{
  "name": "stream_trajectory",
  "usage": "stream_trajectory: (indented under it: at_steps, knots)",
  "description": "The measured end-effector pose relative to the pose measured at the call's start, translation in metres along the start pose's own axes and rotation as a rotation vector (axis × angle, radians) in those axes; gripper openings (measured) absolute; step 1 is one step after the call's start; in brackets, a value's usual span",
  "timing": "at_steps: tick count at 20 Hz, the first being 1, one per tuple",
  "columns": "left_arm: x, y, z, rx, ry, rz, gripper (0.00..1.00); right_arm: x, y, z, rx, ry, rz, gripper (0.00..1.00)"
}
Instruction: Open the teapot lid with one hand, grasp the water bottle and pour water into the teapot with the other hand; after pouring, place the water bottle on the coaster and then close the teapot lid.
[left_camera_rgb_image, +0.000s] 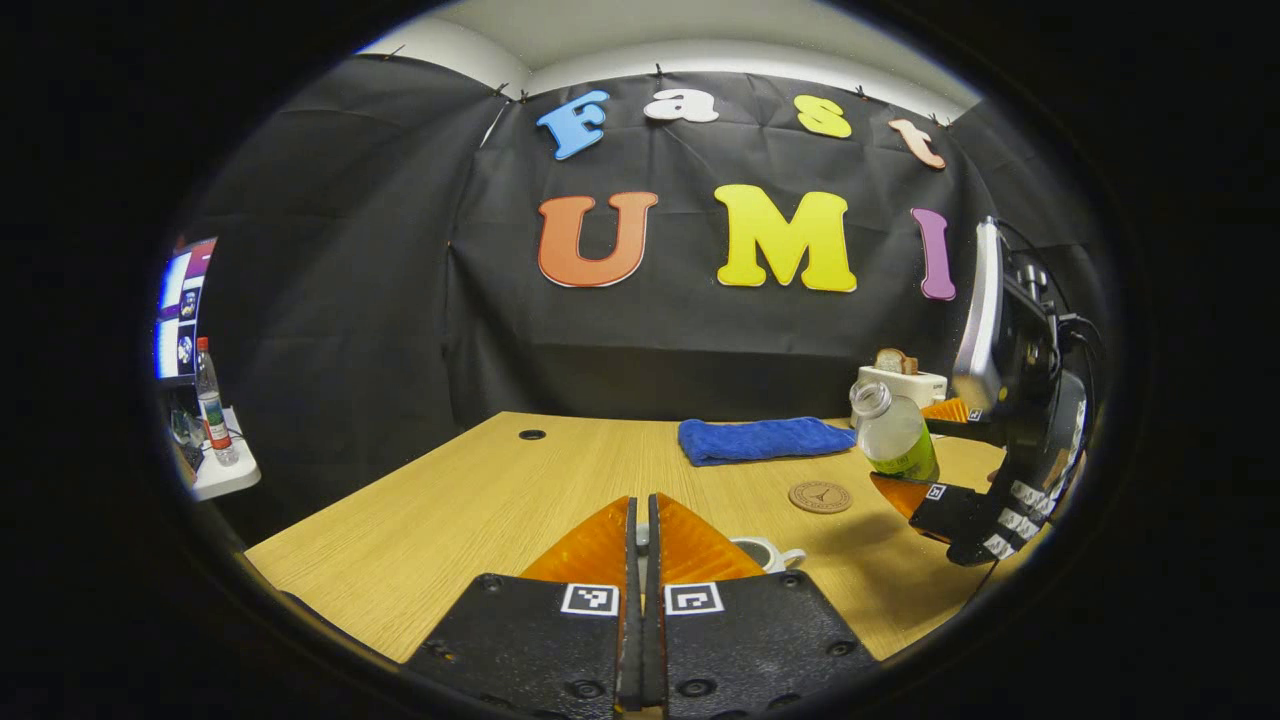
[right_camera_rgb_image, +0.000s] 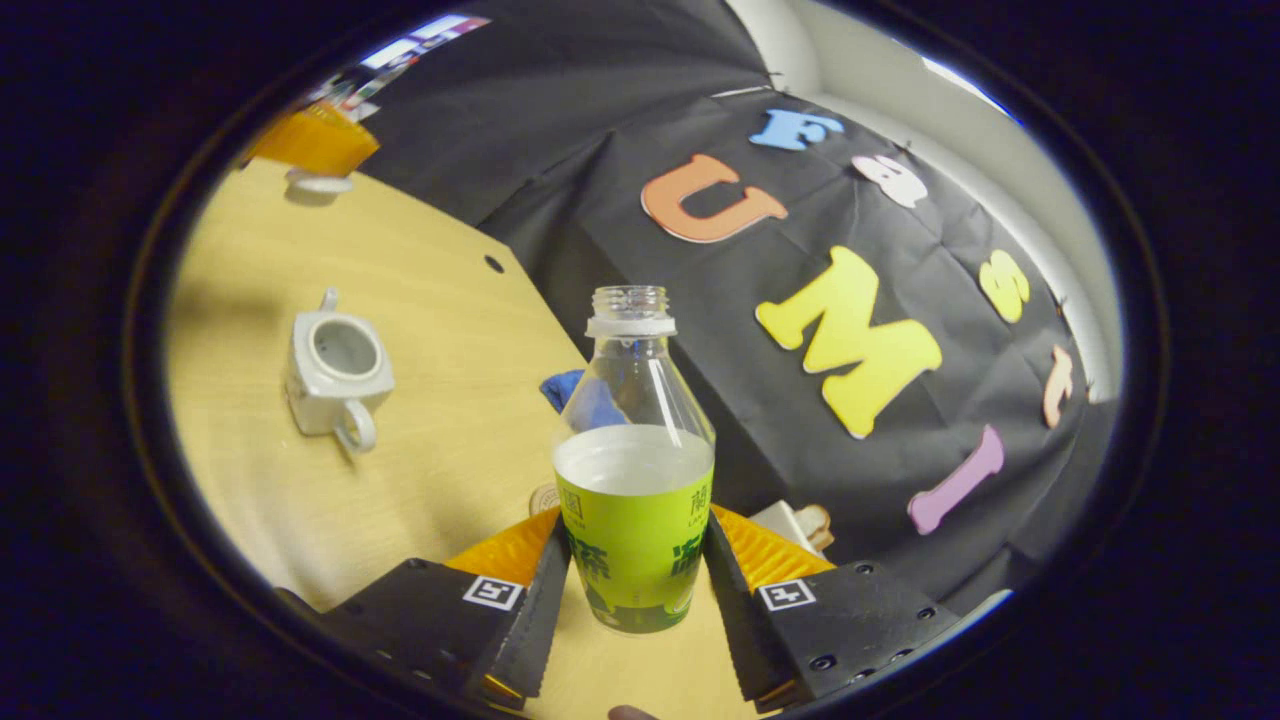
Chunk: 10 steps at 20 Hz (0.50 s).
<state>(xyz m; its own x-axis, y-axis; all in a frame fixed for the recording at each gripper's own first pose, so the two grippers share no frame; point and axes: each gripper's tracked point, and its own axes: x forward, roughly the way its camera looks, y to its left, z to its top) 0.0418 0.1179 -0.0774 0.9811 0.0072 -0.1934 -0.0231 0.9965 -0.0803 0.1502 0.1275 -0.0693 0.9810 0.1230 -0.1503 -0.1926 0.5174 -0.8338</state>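
Between the right gripper's (right_camera_rgb_image: 637, 560) two fingers stands the water bottle (right_camera_rgb_image: 634, 480), clamped on both sides at its green label, its open neck pointing away from the claw and held off the table (right_camera_rgb_image: 440, 330). Ahead and to the left of this claw, well apart from the bottle, sits the white teapot (right_camera_rgb_image: 338, 372) with its top open and the hollow inside showing.

The left gripper (left_camera_rgb_image: 642, 540) has its fingers pressed almost together on something small and pale between the tips; what it is cannot be made out. Just beyond those tips and slightly right, part of the teapot peeks out. Farther ahead to the right lies the round coaster (left_camera_rgb_image: 820, 496), with the right gripper and bottle above it, and a blue towel (left_camera_rgb_image: 765, 439) behind.
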Motion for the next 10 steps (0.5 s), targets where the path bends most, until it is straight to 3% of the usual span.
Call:
stream_trajectory:
  at_steps: [6, 10]
  knots:
    - [0.002, 0.014, -0.005, 0.0, 0.002, -0.002, 0.03, 0.004, 0.019, 0.015, -0.251, -0.05, -0.01, 0.7]
    - [0.0, 0.025, -0.007, 0.009, 0.005, 0.0, 0.03, -0.003, 0.025, 0.017, -0.355, -0.07, -0.012, 0.7]
